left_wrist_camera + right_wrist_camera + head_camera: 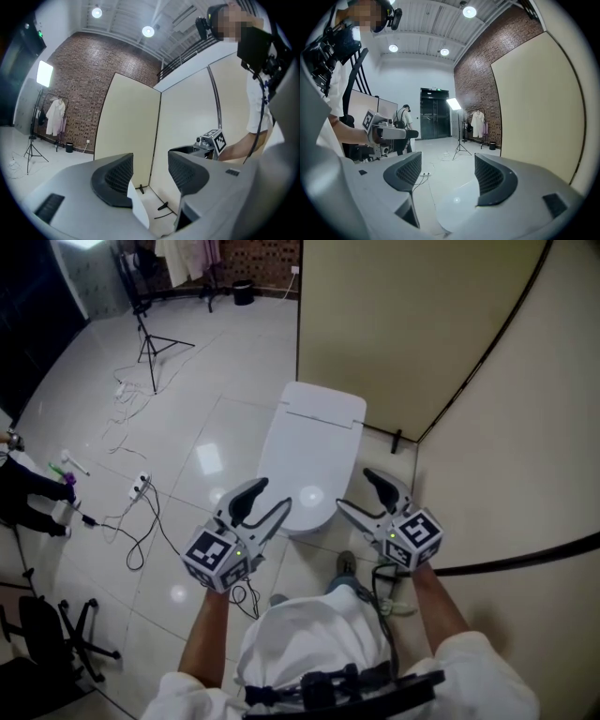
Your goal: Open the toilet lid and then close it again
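Toilet lid (307,456) lies down flat over the bowl, white and glossy. The toilet stands on the tiled floor (202,427) close against the corner of the beige partition panels (403,324). Left gripper (270,504) hovers just off the lid's front-left edge and right gripper (356,491) just off its front-right, both pointing toward the toilet, neither touching it as far as the head view shows. Left gripper's jaws stand a little apart, nothing between them but the partition corner beyond. Right gripper's jaws stand wide apart, likewise empty, open floor ahead. Further out: a light stand (150,343) on the floor and a power strip with loose cables (141,488) to the left. Judgement: a shut lid with both tools empty at its front rim fits either the approach before lifting or the withdrawal after lowering; the pictures don't settle which. If lifting is due, it calls for getting a jaw under the front lip, which looks thin and smooth.
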